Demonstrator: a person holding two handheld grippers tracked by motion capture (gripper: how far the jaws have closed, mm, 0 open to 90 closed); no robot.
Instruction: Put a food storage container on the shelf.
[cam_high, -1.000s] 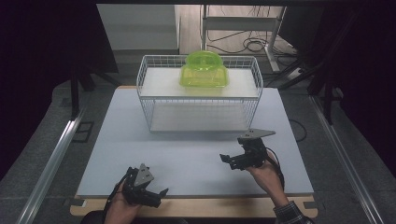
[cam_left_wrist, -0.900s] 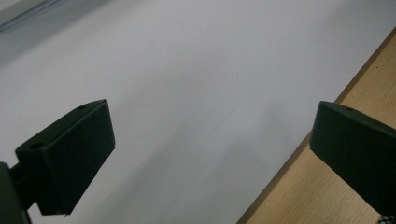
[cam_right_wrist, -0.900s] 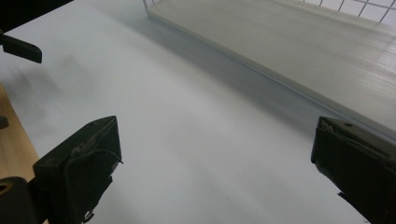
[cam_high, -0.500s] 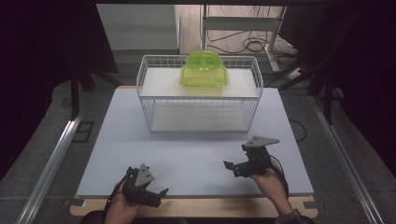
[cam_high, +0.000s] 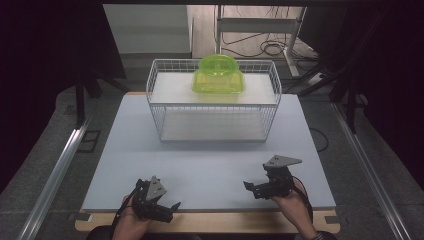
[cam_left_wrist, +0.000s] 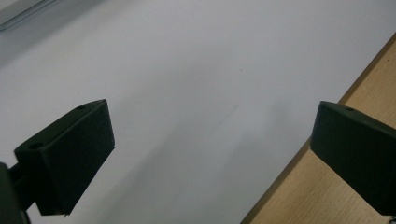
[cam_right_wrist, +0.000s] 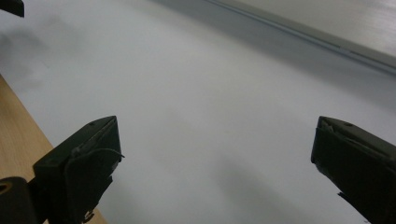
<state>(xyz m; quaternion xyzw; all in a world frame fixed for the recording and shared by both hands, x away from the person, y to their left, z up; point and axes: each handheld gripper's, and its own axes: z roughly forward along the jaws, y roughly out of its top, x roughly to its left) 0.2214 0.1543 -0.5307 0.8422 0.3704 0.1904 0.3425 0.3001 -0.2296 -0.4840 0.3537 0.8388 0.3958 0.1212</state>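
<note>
Left gripper (cam_high: 161, 209) and right gripper (cam_high: 260, 188) rest low at the near edge of the surface (cam_high: 210, 165), fingers released, holding nothing, likely parked clear. Green container (cam_high: 218, 75) sits far off on top of the wire basket (cam_high: 165, 112), untouched.

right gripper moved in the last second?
Yes. The right gripper has drawn back toward the near table edge, farther from the wire basket. Its jaws stand open and empty.
</note>
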